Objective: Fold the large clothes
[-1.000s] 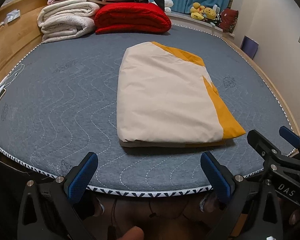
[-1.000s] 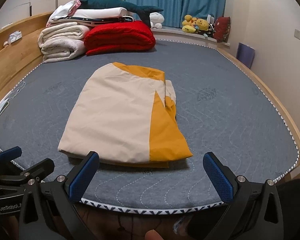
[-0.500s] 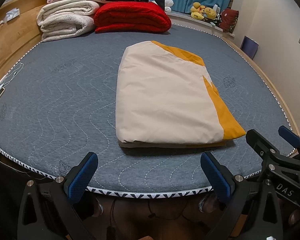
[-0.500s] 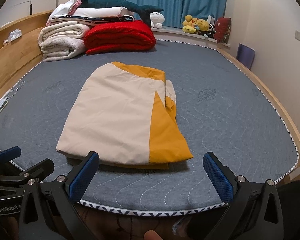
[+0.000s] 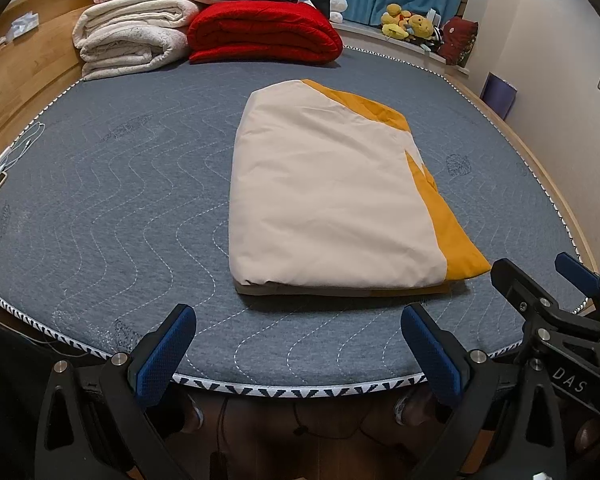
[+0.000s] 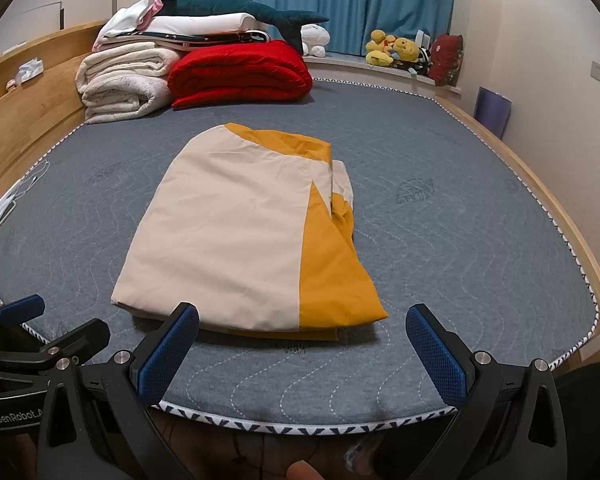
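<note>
A folded cream and mustard-yellow garment (image 5: 332,196) (image 6: 236,236) lies flat in the middle of the grey quilted mattress (image 5: 100,200) (image 6: 460,240), its near edge a short way in from the mattress front edge. My left gripper (image 5: 298,350) hangs open at the front edge, empty, short of the garment. My right gripper (image 6: 302,354) is open and empty too, just in front of the garment's yellow corner. Each gripper shows in the other's view: the right one (image 5: 548,284) and the left one (image 6: 48,324).
Folded white blankets (image 5: 128,44) (image 6: 124,88) and a red blanket (image 5: 264,32) (image 6: 240,74) are stacked at the far end, with a teal plush on top. Plush toys (image 6: 392,52) sit on the window ledge. A wooden bed frame (image 5: 16,80) runs along the left; a white cable (image 6: 16,196) lies there.
Both grippers stay open and empty. Both views have shifted slightly, leaving the garment a touch farther off; the garment itself has not moved.
</note>
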Available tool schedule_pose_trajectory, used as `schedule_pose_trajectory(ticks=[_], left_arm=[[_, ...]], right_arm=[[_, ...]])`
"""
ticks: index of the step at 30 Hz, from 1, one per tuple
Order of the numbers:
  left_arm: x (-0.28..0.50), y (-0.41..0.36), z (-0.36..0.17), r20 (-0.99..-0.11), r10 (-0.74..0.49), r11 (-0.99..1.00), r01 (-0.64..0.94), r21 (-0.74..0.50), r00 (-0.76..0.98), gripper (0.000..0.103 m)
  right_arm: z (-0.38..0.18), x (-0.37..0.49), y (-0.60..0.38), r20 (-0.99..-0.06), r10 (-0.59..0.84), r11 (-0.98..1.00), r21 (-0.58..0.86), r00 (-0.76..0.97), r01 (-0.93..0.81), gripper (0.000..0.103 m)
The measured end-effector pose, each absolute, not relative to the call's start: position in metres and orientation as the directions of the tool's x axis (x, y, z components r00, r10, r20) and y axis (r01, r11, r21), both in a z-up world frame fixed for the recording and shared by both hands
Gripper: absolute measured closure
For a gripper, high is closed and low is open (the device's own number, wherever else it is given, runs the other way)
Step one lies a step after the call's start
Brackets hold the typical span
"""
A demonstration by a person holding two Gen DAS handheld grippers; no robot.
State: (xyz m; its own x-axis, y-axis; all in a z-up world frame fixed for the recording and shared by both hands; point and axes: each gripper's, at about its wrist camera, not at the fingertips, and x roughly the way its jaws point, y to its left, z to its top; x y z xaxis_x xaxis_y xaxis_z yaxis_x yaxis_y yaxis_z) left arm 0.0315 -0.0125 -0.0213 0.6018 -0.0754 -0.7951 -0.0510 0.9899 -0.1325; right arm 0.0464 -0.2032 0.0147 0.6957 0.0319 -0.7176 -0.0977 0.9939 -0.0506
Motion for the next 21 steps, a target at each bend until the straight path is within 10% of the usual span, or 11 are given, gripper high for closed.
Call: schedule_pose_trajectory(ticks=[21], left_arm=[[0.0312, -0.016, -0.0197, -0.792, -0.073, 0.989, -0.055, -0.134, 0.606, 0.001]], right_arm=[[0.0145, 0.0478, -0.2035, -0.716, 0.033, 0.994, -0.052, 0.697, -0.1, 0.0]])
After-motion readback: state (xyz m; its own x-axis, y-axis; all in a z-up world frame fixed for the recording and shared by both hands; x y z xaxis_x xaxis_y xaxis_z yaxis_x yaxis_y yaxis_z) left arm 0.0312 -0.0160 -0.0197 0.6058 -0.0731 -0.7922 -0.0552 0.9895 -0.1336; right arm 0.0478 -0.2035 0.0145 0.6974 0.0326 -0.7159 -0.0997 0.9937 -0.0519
